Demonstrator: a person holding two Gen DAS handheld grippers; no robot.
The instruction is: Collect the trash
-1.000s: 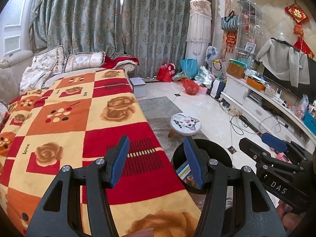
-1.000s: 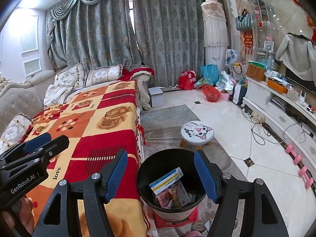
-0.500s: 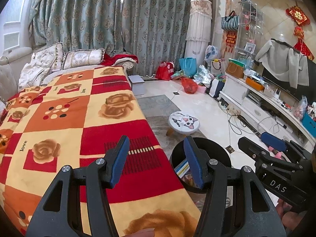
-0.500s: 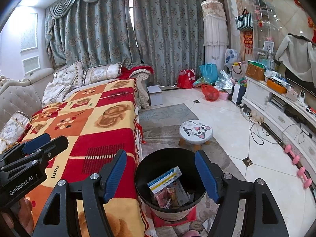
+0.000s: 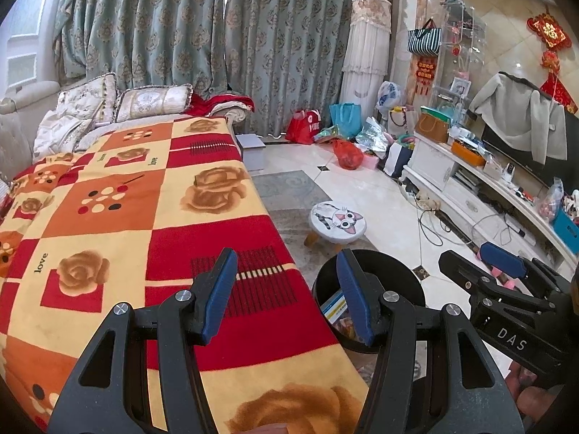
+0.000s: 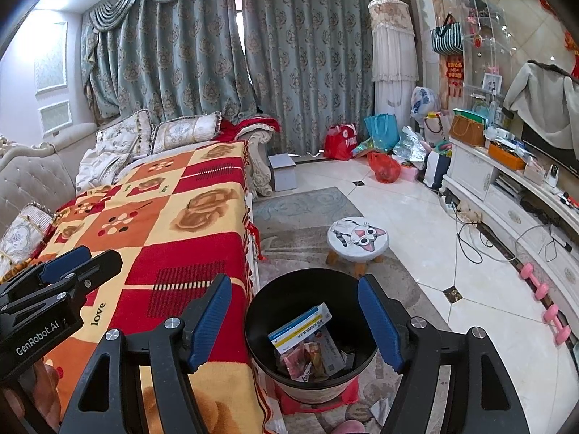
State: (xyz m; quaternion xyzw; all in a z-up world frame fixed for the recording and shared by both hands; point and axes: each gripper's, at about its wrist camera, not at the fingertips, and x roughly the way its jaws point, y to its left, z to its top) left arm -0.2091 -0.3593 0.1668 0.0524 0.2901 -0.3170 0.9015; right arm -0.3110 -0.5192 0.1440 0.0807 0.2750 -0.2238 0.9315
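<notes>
Both tools, left tool (image 5: 286, 296) and right tool (image 6: 295, 320), are hanging spread and empty. The bin (image 6: 289, 289), lower centre, is holding boxes (image 6: 300, 327) and wrappers (image 6: 302, 360), probably light and crushable; pinching edges looks best.

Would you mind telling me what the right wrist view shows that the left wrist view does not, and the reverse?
Only the right wrist view looks down into the black bin, showing the blue-and-white box and wrappers inside, the red base under it, and both pink dumbbells on the floor. Only the left wrist view shows the red knot ornament on the wall and the blue basket on the white cabinet. Both show the patterned blanket, the cat stool, the curtains, and the open, empty left gripper and right gripper.
</notes>
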